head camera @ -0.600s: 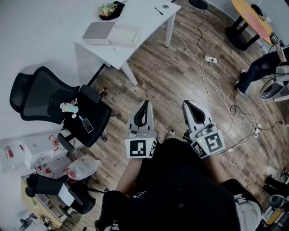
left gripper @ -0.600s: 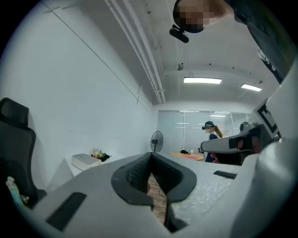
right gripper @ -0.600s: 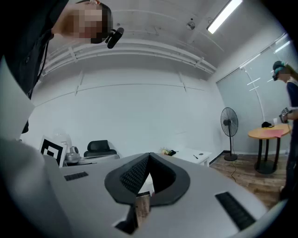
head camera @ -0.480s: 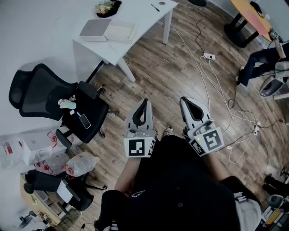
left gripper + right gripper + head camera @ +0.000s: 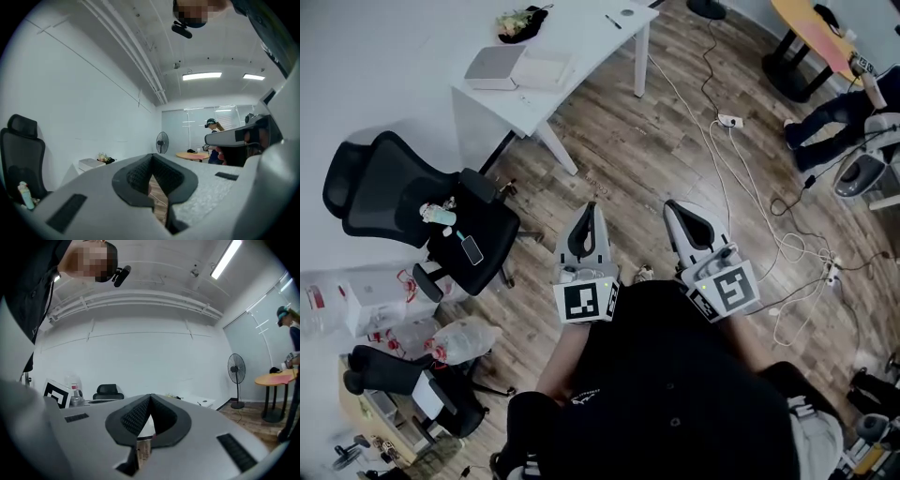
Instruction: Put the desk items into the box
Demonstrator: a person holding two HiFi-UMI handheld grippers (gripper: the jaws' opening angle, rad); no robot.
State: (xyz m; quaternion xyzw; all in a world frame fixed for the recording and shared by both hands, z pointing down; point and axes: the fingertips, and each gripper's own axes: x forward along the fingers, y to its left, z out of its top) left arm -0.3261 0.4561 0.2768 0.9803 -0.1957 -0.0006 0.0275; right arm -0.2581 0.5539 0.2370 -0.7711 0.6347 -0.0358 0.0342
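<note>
A white desk (image 5: 581, 47) stands far ahead at the top of the head view. On it lie a pale grey box (image 5: 496, 67), a flat white tray (image 5: 543, 70), a dark bundle with flowers (image 5: 523, 20), a pen (image 5: 614, 21) and a small round item (image 5: 628, 12). My left gripper (image 5: 588, 210) and right gripper (image 5: 672, 207) are held close to the person's body, over the wooden floor and well short of the desk. On both, the jaws meet at the tips with nothing between them. The desk shows small past the left gripper (image 5: 152, 159) and the right gripper (image 5: 150, 398).
A black office chair (image 5: 366, 187) with a bottle (image 5: 438, 215) and a phone (image 5: 472, 249) on its seat stands to the left. White cables and a power strip (image 5: 730, 121) trail across the floor at right. A seated person (image 5: 830, 136) and a round table (image 5: 811, 33) are at far right. Boxes and bags crowd the lower left.
Both grippers stay shut and have drifted slightly left and up in the head view. The whole view has shifted a little, with the desk's near corner now slightly higher in it.
</note>
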